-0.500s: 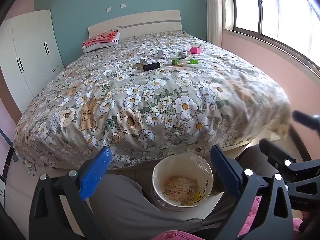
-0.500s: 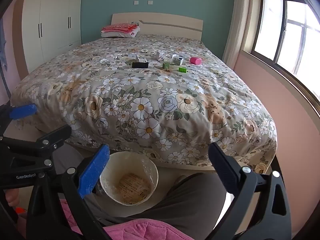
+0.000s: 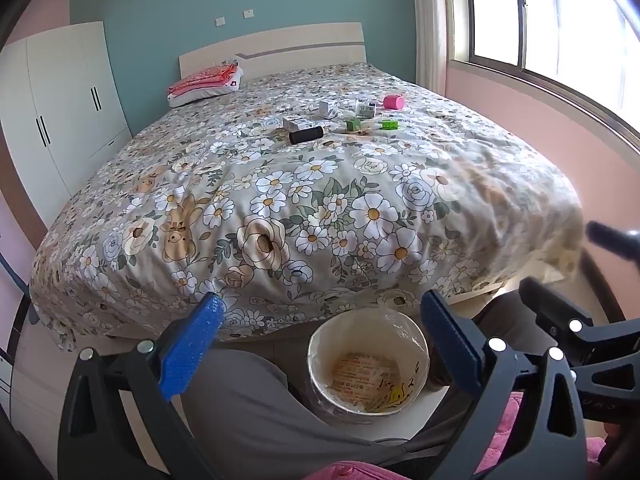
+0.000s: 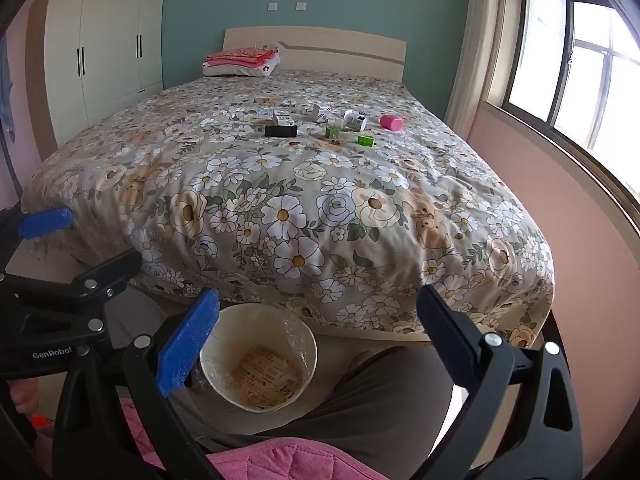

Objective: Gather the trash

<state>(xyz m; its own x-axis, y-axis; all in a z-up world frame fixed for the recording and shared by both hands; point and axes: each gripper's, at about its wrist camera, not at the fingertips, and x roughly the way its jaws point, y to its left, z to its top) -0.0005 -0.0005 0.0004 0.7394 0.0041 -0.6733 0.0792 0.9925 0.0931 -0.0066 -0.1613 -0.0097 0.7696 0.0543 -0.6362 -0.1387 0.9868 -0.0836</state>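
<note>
Left wrist view | left gripper and right gripper both spread wide, holding nothing | trash mid-bed, far from bin | risk: long reach, small boxes slipping on soft quilt

You can read "GenRobot" in white on the left gripper. The print inside the bin is too blurred for you to read.

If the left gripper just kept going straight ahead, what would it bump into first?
Probably the flower-patterned quilt at the bed's foot. The open left gripper points over the cream plastic-lined bin toward it; depth is hard to judge.
</note>
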